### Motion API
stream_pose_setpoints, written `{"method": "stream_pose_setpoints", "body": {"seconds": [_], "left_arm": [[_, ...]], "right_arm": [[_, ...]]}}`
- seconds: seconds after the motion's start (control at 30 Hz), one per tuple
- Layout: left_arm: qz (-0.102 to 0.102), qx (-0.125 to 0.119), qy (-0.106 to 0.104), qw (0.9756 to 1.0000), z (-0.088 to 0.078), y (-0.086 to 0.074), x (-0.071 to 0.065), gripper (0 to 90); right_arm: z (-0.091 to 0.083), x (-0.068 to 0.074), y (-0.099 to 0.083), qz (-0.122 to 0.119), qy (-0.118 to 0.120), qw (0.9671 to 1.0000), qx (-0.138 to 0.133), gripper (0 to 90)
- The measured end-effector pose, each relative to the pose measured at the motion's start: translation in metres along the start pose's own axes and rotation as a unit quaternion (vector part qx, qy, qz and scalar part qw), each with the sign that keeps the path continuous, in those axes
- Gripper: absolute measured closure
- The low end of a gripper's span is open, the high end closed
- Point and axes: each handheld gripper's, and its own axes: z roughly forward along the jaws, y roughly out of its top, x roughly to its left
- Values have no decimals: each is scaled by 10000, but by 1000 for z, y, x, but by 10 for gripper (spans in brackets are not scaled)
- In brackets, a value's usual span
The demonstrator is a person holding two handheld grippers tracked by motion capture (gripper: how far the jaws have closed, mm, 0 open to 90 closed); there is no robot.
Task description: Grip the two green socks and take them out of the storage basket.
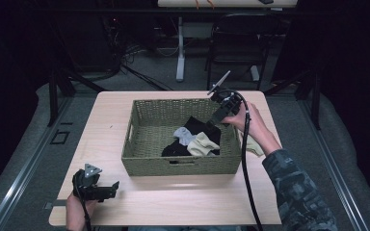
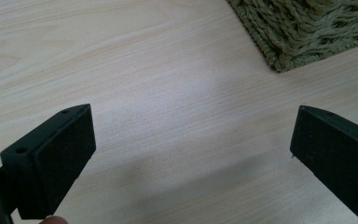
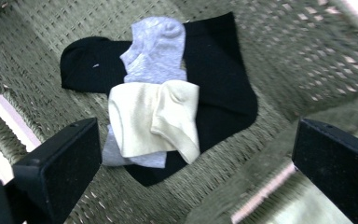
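**Listener:** Socks first, please. Where do they lie relative to the tongs?

**Describer:** Socks sit in a small heap inside a green woven basket (image 1: 149, 144) at the middle of the pale wooden tabletop (image 1: 106, 130). A cream sock (image 3: 156, 116) lies on top, a grey sock (image 3: 156, 49) overlaps it from behind, and a black sock (image 3: 219, 79) spreads underneath both. The right tongs (image 1: 211, 122) hang over the basket's right far corner, angled down toward the heap, just above it and not touching. Their two black jaws stand wide apart with nothing between them. In the right gripper view the cream sock lies straight ahead, between the two jaws but farther off, on the basket floor.

**Listener:** And the other tongs?

**Describer:** The left tongs (image 1: 107, 191) rest low at the tabletop's near left corner, well apart from the basket. Their jaws also stand wide open, with bare wood between them and one basket corner ahead.

**Listener:** How are the hands posed?

**Describer:** The right hand (image 1: 248, 122) reaches forward past the basket's right wall, forearm in a camouflage sleeve (image 1: 294, 187), wrist tipped so the tongs point down and left into the basket. The left hand (image 1: 77, 209) grips its tool from below, pointing it level toward the right.
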Motion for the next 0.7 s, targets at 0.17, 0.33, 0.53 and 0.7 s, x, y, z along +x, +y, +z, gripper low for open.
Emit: {"method": "stream_pose_setpoints", "body": {"seconds": [0.17,0.33,0.53,0.7], "left_arm": [[-15,-8,-2,10000,0,0,0,0],[-20,-14,1,10000,0,0,0,0],[-6,-9,2,10000,-1,0,0,0],[2,-3,-1,10000,-1,0,0,0]], "right_arm": [[15,7,4,-71,67,9998,156,0],[31,13,4,-64,149,9995,255,1],[53,19,3,-79,272,9986,442,30],[71,24,2,-107,337,9972,661,77]]}}
